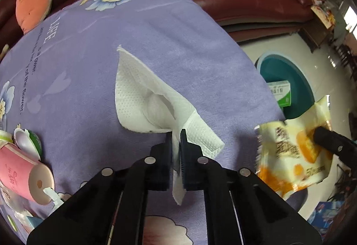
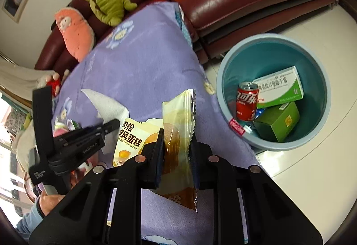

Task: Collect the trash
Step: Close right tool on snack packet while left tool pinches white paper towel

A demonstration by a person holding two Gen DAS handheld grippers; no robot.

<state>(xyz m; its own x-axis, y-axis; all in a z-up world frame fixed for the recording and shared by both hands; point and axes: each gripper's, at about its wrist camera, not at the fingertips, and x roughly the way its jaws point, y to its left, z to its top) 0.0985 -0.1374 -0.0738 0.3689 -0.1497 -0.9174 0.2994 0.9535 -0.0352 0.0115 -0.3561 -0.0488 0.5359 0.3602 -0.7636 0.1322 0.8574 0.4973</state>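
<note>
On the purple flowered cloth (image 1: 156,28), near edge of the left wrist view: left gripper (image 1: 176,133) clamped tight on a corner of the white paper towel (image 1: 138,97), a thin strip of it hanging down between the pads. Rest of the towel spread away toward the far side, long axis running from the jaws up and slightly left, still lying on the cloth. No lift visible yet.

Over the right edge of the cloth: right gripper (image 2: 176,133) closed on the yellow cake wrapper (image 2: 178,124), wrapper standing roughly upright between the pads, its sawtooth end highest and its tail drooping below. Same wrapper blurred at the right of the left wrist view (image 1: 294,149).

Down on the pale floor, right of the table and beyond both grippers: blue bin (image 2: 225,71), already holding a red cola can (image 2: 246,103), a white-and-green box (image 2: 279,86) and a darker green box (image 2: 276,122).

Key relation, as judged: bin lies to the right and lower than both loads; right hand plainly the nearer, wrapper just short of the rim. Towel farther off, needing to cross the whole right half of the cloth. Likely risk: loose towel dragging or tearing at its thin pinch.
</note>
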